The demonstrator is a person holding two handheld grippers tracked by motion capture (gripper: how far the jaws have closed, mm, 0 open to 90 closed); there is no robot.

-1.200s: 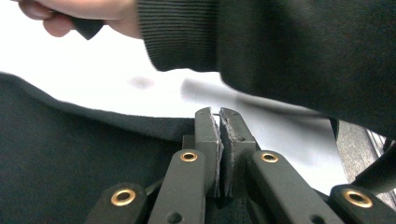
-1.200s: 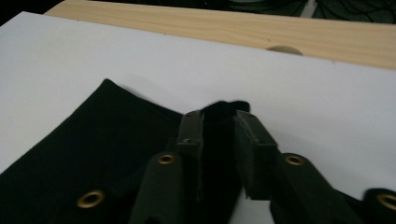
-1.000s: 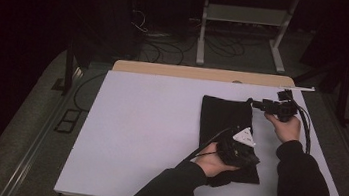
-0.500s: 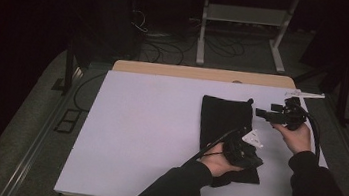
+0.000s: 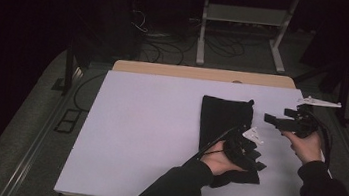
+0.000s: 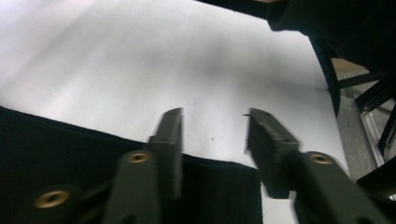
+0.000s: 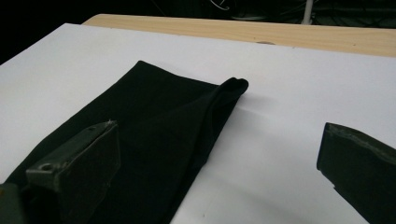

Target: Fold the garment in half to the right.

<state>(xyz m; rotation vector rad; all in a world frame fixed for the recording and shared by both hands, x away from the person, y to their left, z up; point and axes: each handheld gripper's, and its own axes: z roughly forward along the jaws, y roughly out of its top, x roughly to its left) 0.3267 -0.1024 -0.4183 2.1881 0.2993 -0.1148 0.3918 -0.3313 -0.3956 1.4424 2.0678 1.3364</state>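
Your left gripper (image 5: 248,155) sits low over the near end of the black cloth (image 5: 225,122), hand resting on the fabric. Its 2 jaws have just been opening: in the left gripper view they stand apart w/ white table (image 5: 149,125) showing between the tips and nothing pinched. The cloth edge runs under the jaw bases in that view; the tips reach past it over bare table. State: released.

Your right gripper (image 5: 273,121) is held above the table, just right of the cloth, jaws pointing toward it. Its 2 jaws have also just been opening and now stand wide: in the right gripper view one jaw is at each edge of frame, w/ cloth and table between them, nothing touching the pads. State: released.

Cloth location: flat on the table, folded into a long strip. It runs from beneath your left gripper away toward the far edge. From the right gripper it lies ahead and to the left; a small raised fold (image 7: 233,86) marks its far corner.
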